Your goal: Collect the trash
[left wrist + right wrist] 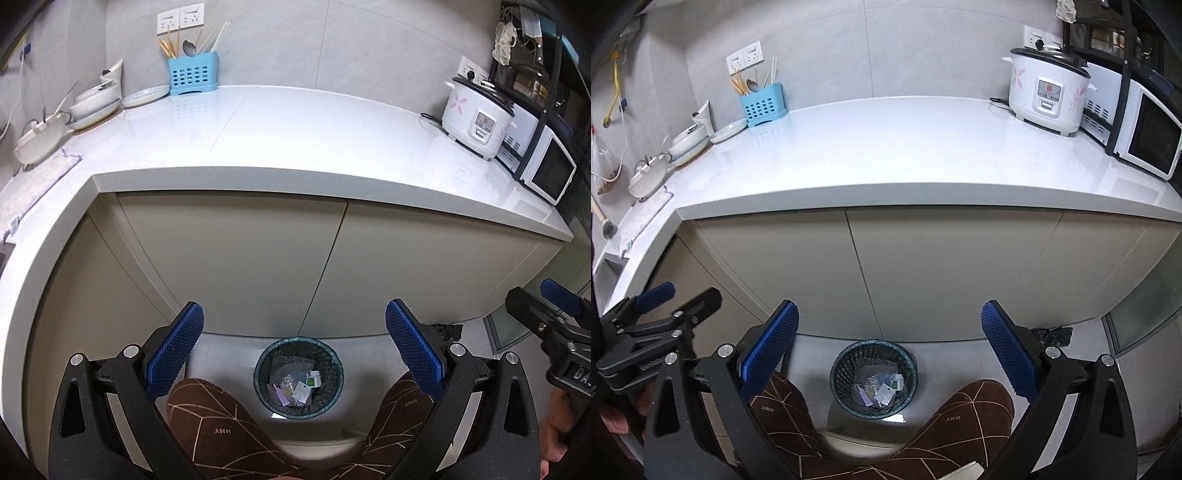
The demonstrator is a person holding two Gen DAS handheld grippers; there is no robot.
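Observation:
A dark mesh wastebasket (pixel 298 377) stands on the floor below the counter, holding several scraps of trash (pixel 295 386): clear wrappers, white tags and a purple slip. It also shows in the right wrist view (pixel 873 376). My left gripper (pixel 294 349) is open and empty, held high above the basket. My right gripper (pixel 890 349) is open and empty too, beside the left. The right gripper shows at the right edge of the left wrist view (pixel 554 317); the left gripper shows at the left of the right wrist view (pixel 665 314).
A white countertop (pixel 295 129) bears a blue utensil holder (pixel 192 74), stacked dishes (pixel 96 99), a rice cooker (pixel 476 118) and a microwave (pixel 546 166). Beige cabinet doors (pixel 240 258) are below. The person's brown slippers (pixel 210 424) flank the basket.

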